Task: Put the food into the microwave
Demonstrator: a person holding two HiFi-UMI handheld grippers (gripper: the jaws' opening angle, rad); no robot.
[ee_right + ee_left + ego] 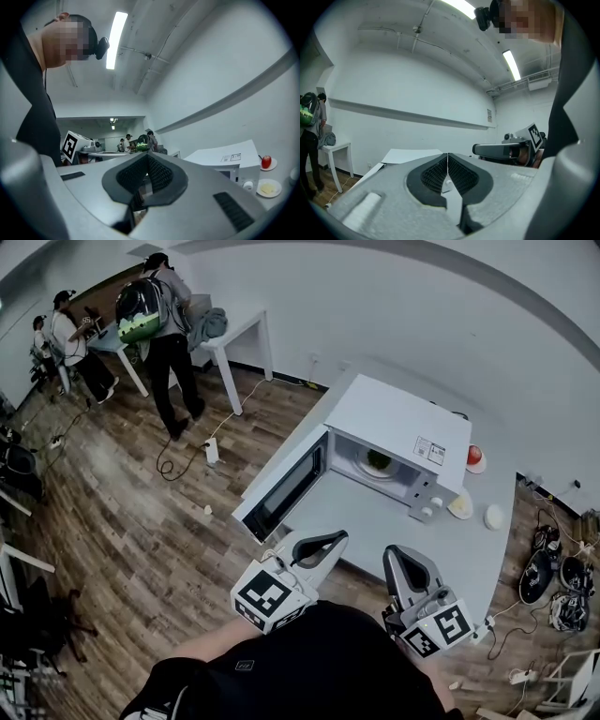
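Observation:
The white microwave [398, 427] stands on the pale counter [375, 521] with its door [286, 488] swung open to the left. Inside it a plate of green food [378, 462] rests on the turntable. My left gripper [319, 545] and right gripper [408, 566] hover side by side over the counter's near edge, close to my body and well short of the microwave. Both point level. The left gripper [448, 157] is shut with nothing in it. The right gripper [147, 157] has its tips together and holds nothing.
A red fruit on a small dish [473, 457] sits right of the microwave, with a plate of yellow food [460, 507] and a white round thing [494, 517] nearer me. People stand at a white table [234, 334] far left. Cables and gear lie on the floor [553, 577] at right.

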